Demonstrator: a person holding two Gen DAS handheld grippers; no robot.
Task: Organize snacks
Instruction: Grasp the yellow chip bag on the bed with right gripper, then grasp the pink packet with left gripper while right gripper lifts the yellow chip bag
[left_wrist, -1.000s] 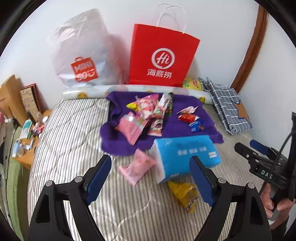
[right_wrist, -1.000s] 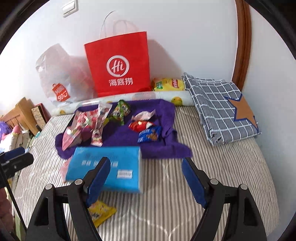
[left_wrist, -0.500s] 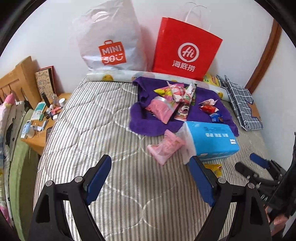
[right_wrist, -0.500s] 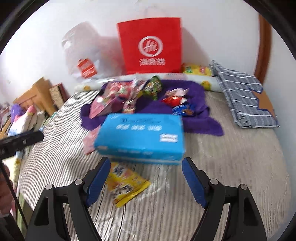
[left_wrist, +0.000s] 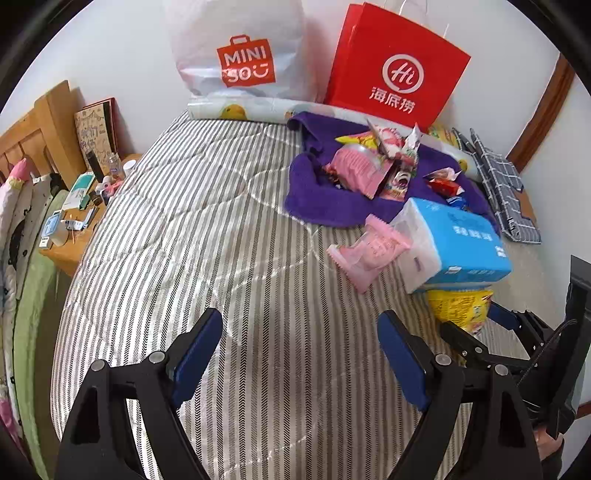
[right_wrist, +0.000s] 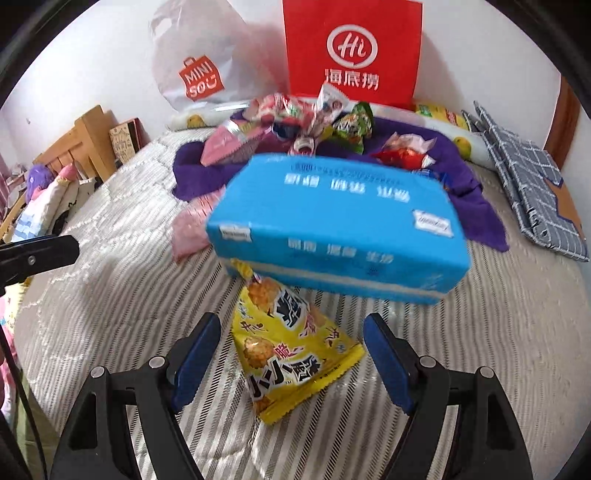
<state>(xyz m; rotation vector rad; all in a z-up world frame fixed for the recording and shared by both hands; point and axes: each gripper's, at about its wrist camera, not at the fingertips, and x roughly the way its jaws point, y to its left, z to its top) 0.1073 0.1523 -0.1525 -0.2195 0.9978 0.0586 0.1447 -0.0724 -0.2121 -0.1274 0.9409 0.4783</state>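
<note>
I see blue tissue pack (right_wrist: 338, 225) on striped bed (left_wrist: 207, 236), folded plaid cloth (right_wrist: 532, 177) at right, wood nightstand (left_wrist: 70, 236) w/ clutter left.

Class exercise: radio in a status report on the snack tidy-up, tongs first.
Left tongs open over bare bedcover. Right tongs open, straddling the yellow snack bag, no grip. Blue tissue pack overlaps the bag's far end.
</note>
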